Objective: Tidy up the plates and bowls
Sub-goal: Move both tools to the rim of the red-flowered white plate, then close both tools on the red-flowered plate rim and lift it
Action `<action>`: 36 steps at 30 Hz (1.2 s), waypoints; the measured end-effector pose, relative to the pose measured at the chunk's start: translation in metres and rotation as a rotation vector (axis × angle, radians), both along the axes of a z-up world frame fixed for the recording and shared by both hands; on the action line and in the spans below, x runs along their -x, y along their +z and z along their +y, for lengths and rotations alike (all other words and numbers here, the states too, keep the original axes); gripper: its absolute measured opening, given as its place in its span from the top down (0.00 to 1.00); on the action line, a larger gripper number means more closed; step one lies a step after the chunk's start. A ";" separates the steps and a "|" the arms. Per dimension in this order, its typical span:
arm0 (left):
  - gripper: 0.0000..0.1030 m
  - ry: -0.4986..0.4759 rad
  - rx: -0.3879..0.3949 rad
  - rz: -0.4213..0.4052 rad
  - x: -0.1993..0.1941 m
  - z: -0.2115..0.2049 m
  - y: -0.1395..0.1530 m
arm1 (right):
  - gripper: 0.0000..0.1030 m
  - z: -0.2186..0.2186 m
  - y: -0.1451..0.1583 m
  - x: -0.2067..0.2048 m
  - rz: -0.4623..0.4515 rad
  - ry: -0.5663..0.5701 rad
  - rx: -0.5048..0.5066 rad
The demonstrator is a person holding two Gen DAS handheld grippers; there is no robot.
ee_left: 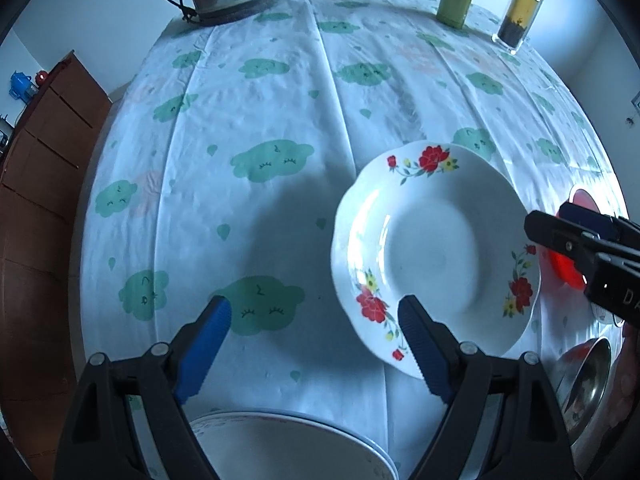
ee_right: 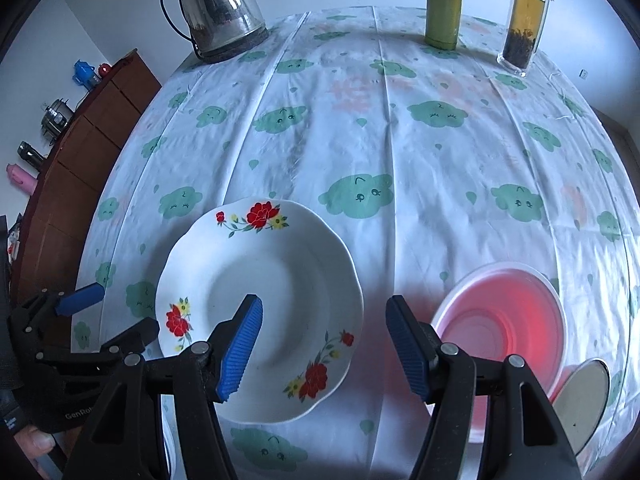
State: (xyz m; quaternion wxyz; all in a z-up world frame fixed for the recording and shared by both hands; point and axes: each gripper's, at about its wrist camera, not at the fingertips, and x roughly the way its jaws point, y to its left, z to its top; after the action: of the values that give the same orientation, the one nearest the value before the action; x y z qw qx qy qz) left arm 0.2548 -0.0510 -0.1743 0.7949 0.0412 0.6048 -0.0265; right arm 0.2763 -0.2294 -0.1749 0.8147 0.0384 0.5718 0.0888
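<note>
A white plate with red flowers (ee_left: 434, 248) lies flat on the tablecloth; it also shows in the right wrist view (ee_right: 276, 304). My left gripper (ee_left: 314, 322) is open and empty, its right finger over the plate's near rim. My right gripper (ee_right: 324, 320) is open and empty, its left finger above the plate, its right finger beside a pink plastic bowl (ee_right: 504, 328). A steel bowl (ee_right: 584, 400) leans against the pink bowl. A white plate (ee_left: 280, 444) lies under the left gripper.
An electric kettle (ee_right: 220, 8) stands at the far left of the table. A green flask (ee_right: 442, 4) and a tea jar (ee_right: 524, 20) stand at the far right. A brown cabinet (ee_right: 92, 136) runs along the left. The cloud-print tablecloth (ee_right: 360, 128) covers the table.
</note>
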 end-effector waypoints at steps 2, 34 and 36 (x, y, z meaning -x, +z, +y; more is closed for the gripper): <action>0.16 0.006 0.003 0.010 -0.002 0.001 -0.003 | 0.36 0.000 -0.003 -0.003 0.007 0.001 -0.003; 0.67 -0.052 0.049 0.091 -0.006 -0.021 -0.029 | 0.73 0.006 -0.044 -0.025 0.111 0.078 0.081; 0.73 -0.066 0.033 0.088 -0.006 -0.025 -0.029 | 0.73 0.008 -0.044 -0.025 0.109 0.092 0.102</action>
State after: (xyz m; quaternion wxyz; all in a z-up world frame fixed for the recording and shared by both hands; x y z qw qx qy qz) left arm 0.2603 -0.0762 -0.2033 0.7668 0.0467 0.6369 -0.0647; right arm 0.3014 -0.2212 -0.2187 0.7784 -0.0247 0.6201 0.0948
